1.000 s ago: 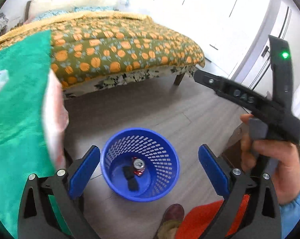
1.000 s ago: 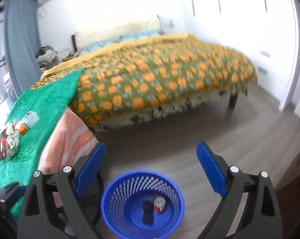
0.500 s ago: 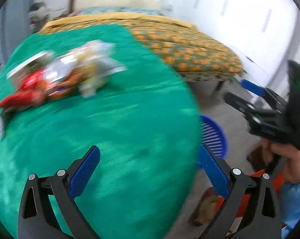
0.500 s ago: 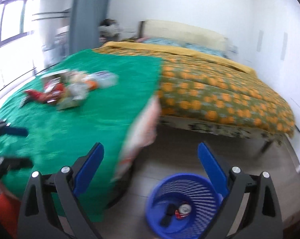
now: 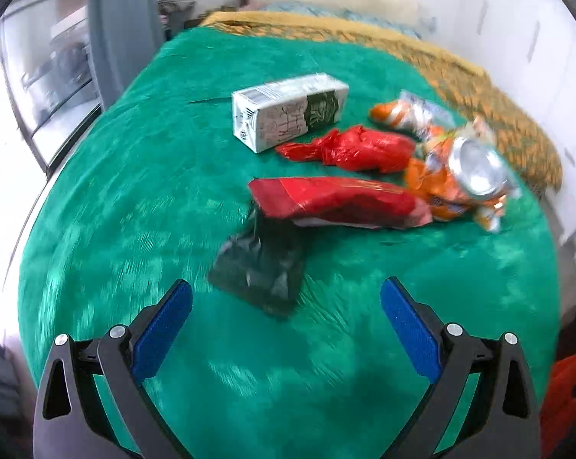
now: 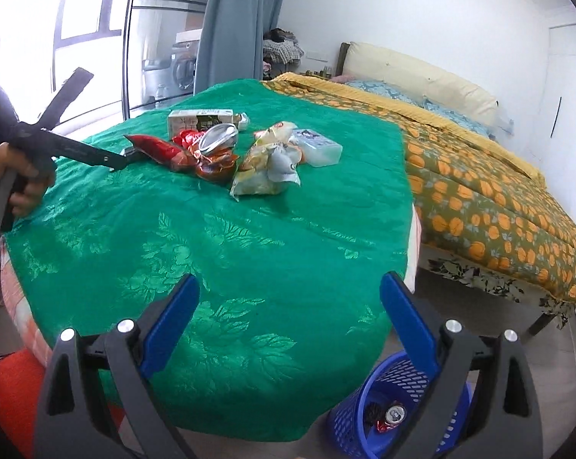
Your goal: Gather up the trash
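Trash lies heaped on the green patterned tablecloth. Straight ahead of the left gripper, whose blue-padded fingers are spread wide and empty, sits a crumpled black plastic bag, with a long red snack wrapper just beyond it. The right gripper is likewise spread wide and empty; a blue perforated plastic basket stands on the floor below its right finger.

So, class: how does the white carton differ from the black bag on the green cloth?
The white carton is a firm printed box; the black bag is limp and crumpled. The carton lies farther from the left gripper, the bag nearest it. Both rest untouched on the green cloth.
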A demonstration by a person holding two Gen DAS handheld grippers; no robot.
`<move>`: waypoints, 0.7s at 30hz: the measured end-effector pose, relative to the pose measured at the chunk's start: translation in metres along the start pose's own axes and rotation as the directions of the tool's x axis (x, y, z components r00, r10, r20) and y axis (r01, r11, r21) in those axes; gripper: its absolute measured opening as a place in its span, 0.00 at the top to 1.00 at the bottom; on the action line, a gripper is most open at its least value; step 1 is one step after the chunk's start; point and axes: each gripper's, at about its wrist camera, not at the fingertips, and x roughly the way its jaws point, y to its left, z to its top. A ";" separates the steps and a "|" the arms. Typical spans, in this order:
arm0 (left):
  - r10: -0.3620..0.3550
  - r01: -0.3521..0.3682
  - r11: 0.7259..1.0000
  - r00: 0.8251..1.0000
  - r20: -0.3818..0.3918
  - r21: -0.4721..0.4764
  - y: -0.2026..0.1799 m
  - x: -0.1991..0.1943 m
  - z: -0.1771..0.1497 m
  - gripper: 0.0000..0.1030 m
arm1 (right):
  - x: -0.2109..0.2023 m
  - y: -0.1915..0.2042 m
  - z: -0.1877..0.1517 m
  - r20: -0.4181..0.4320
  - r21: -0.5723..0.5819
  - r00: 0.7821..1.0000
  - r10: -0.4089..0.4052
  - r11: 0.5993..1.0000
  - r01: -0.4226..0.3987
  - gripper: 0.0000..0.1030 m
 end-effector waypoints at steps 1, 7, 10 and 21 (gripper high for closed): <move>0.014 -0.014 1.000 1.000 -0.006 0.024 0.001 0.005 0.001 0.05 | 0.000 0.000 0.000 -0.001 0.002 1.000 -0.002 1.000 0.002 0.10; 0.040 -0.039 0.997 0.999 -0.015 0.062 0.004 0.016 0.008 0.27 | -0.003 -0.008 -0.003 0.005 0.028 1.000 -0.017 0.999 0.017 0.10; 0.030 -0.030 0.998 1.000 -0.009 0.060 0.005 0.011 0.008 0.56 | -0.004 -0.013 -0.004 0.005 0.042 1.000 -0.021 0.999 0.021 0.10; -0.107 0.107 0.994 0.994 0.002 -0.018 -0.041 -0.054 -0.067 0.63 | -0.008 -0.019 -0.004 0.014 0.048 1.000 -0.027 0.998 0.026 0.10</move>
